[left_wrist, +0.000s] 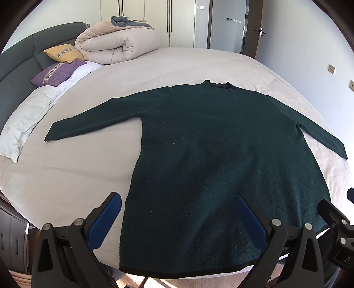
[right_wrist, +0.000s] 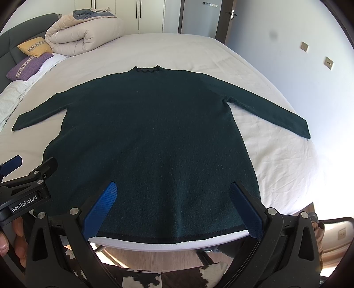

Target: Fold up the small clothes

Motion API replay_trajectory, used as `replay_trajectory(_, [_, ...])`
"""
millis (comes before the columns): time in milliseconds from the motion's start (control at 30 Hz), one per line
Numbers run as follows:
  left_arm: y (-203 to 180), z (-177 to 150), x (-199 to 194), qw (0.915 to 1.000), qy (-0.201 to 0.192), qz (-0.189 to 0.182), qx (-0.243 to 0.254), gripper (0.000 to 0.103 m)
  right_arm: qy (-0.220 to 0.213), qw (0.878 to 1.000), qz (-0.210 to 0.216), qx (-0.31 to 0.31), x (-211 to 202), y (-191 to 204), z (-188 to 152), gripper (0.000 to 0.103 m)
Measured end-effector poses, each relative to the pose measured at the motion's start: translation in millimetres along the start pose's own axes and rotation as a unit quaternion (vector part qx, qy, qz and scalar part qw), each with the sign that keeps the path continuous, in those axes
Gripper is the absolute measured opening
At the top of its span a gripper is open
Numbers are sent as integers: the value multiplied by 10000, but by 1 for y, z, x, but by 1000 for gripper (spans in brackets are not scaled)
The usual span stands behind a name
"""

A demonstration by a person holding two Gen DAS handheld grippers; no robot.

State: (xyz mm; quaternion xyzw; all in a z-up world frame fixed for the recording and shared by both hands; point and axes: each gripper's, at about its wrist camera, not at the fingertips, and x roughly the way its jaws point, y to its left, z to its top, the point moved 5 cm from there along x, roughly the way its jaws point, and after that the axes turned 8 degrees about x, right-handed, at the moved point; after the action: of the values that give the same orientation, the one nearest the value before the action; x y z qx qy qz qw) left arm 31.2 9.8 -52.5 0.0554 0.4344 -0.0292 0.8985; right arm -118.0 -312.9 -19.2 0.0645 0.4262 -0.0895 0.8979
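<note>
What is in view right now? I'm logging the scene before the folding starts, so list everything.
sweater: one, dark green, flat on the bed, sleeves spread, hem nearest
bed: one, white sheet, grey headboard
duvet: one, beige, rolled near the headboard
cushions: two, yellow and purple, beside the duvet
pillow: one, white, bed's left edge
wardrobe: white, behind the bed
door: grey, far wall
left gripper: open, above the hem
right gripper: open, above the hem

Both cameras sit low at the foot edge of the bed [left_wrist: 199, 64], each looking forward between its own claw's fingers toward the headboard. The left claw [left_wrist: 179, 203] hangs near the dark green sweater [left_wrist: 221, 144] hem's left corner, the right claw [right_wrist: 173, 192] beside it over the hem's middle. Both views share the whole sweater.
</note>
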Motion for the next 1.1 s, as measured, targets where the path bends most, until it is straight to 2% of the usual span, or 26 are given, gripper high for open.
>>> replay_trajectory(1100, [-5,2,3,10000,35,-2,-7,103,15,10000,-3,1,1,-1,-2,103])
